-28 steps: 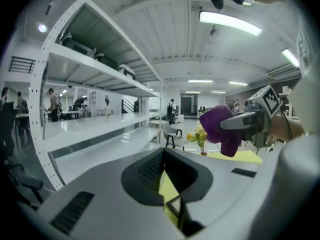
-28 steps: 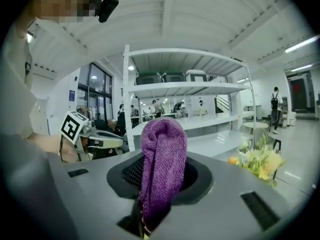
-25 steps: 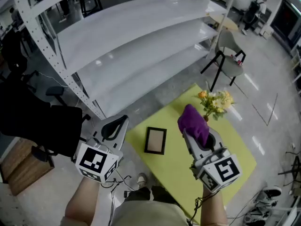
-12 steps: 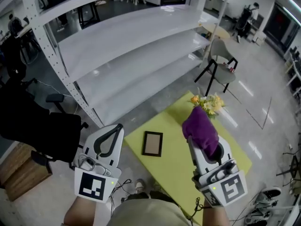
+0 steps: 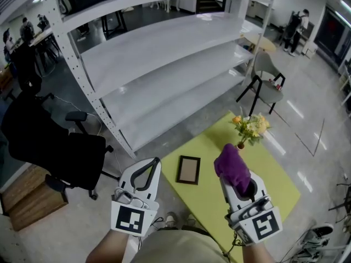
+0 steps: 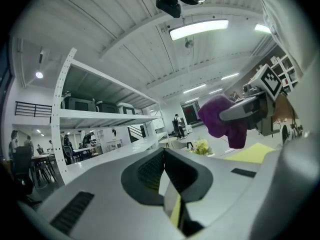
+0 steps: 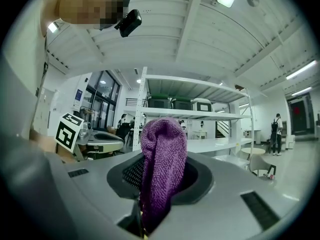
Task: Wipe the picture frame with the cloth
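Observation:
A small dark picture frame (image 5: 188, 170) lies flat on the yellow-green table top (image 5: 207, 199). My right gripper (image 5: 237, 174) hovers just right of it, shut on a purple cloth (image 5: 231, 164) that bulges out above its jaws. The same cloth (image 7: 161, 159) fills the right gripper view, pinched between the jaws of the right gripper (image 7: 159, 184). My left gripper (image 5: 147, 171) is held left of the frame, over the floor, jaws shut with nothing in them. In the left gripper view the left gripper (image 6: 165, 169) points upward, and the cloth (image 6: 222, 120) shows at the right.
A bunch of yellow flowers (image 5: 250, 127) stands at the table's far end. A tall white shelving unit (image 5: 164, 64) runs behind the table. A grey chair (image 5: 269, 73) sits at the back right, a black office chair (image 5: 52, 144) at the left. People stand far off.
Both grippers have drawn back toward me and sit lower in the head view. The cloth stays held in the right gripper. The frame has not moved on the table.

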